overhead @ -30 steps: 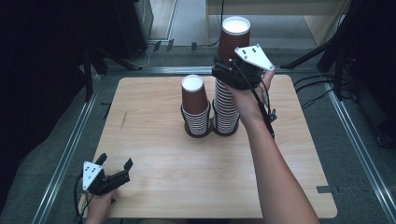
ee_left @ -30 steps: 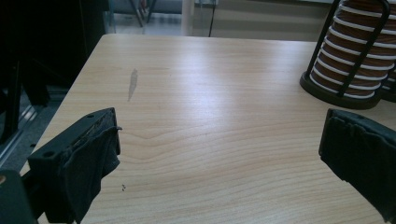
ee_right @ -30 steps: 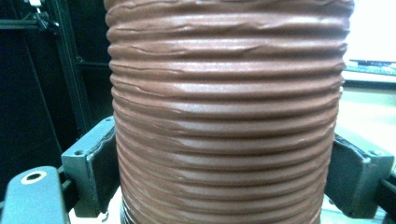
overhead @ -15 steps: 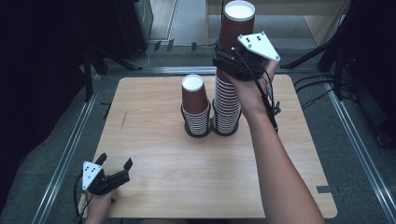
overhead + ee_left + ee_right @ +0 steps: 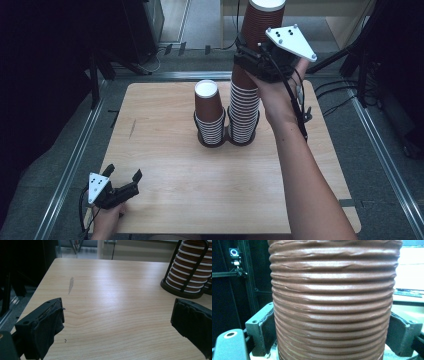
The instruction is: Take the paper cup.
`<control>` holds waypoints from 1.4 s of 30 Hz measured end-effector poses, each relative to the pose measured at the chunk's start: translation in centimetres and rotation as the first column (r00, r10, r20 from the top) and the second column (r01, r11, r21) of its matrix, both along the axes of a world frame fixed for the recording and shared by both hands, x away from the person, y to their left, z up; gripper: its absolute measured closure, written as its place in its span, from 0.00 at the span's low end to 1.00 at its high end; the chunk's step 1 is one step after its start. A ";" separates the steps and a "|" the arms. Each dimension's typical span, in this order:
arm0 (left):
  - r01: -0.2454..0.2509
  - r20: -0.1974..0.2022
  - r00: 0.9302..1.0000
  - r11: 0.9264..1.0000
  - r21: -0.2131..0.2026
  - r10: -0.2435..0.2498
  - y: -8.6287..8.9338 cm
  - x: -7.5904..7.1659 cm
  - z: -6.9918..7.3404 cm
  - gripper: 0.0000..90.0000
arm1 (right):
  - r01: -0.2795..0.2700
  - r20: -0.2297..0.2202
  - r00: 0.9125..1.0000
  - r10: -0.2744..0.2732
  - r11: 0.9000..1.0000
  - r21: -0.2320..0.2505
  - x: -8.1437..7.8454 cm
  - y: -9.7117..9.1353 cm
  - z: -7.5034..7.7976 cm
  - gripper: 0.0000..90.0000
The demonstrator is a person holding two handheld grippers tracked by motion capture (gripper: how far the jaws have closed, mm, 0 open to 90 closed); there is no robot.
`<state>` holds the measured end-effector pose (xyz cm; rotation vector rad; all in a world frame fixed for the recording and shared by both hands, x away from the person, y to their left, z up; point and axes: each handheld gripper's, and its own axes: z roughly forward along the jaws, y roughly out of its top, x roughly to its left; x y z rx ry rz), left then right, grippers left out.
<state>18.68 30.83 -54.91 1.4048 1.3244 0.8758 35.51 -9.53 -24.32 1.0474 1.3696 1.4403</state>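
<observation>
**A:** Where's this at? The left gripper just sits at the table's near-left corner, jaws spread, nothing in them.

**B:** Yeah, idle. The short cup stack sits in its holder mid-table. Right beside it, the right gripper is clamped around the upper section of the tall cup stack, held above the rest. Looks like the split's barely begun; placing comes next.

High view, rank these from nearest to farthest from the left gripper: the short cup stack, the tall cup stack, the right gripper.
From the left gripper, near left corner:
1. Short cup stack, table centre.
2. Tall cup stack, just right of it.
3. Right gripper, raised at the far side, around the lifted cups.
</observation>
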 end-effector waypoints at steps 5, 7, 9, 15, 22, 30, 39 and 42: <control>0.001 -0.001 1.000 1.000 0.001 -0.001 0.0 0.0 0.0 0.00 | -0.003 0.011 1.000 0.003 1.000 -0.006 -0.7 -0.4 0.2 0.14; 0.001 -0.004 1.000 1.000 -0.001 -0.001 0.1 0.0 0.0 0.00 | -0.006 0.013 1.000 0.006 1.000 0.000 -1.4 -0.7 0.1 0.14; 0.001 -0.005 1.000 1.000 -0.002 -0.001 0.1 0.0 0.0 0.00 | -0.008 0.017 1.000 0.008 1.000 -0.001 -1.5 -0.9 0.1 0.14; 0.002 -0.004 1.000 1.000 0.001 -0.002 0.0 0.0 0.1 0.00 | -0.015 0.025 1.000 0.015 1.000 -0.015 -3.1 -1.8 -0.6 0.14; 0.000 -0.004 1.000 1.000 -0.002 0.000 0.0 0.0 0.1 0.00 | -0.033 0.021 0.999 0.033 0.999 -0.009 -4.6 -2.8 -1.5 0.14; -0.001 -0.004 1.000 1.000 0.000 0.001 -0.1 -0.1 0.1 0.00 | -0.033 0.012 0.999 0.033 0.999 -0.008 -5.8 -3.6 -3.0 0.13; -0.005 0.005 1.000 1.000 0.021 0.005 -0.3 -0.1 0.0 0.00 | -0.063 -0.003 0.998 0.063 0.997 -0.033 -7.4 -4.5 -5.5 0.13; -0.007 0.002 1.000 1.000 0.016 0.007 -0.3 -0.1 0.1 0.00 | -0.061 -0.003 0.998 0.061 0.997 -0.052 -7.9 -4.6 -6.5 0.13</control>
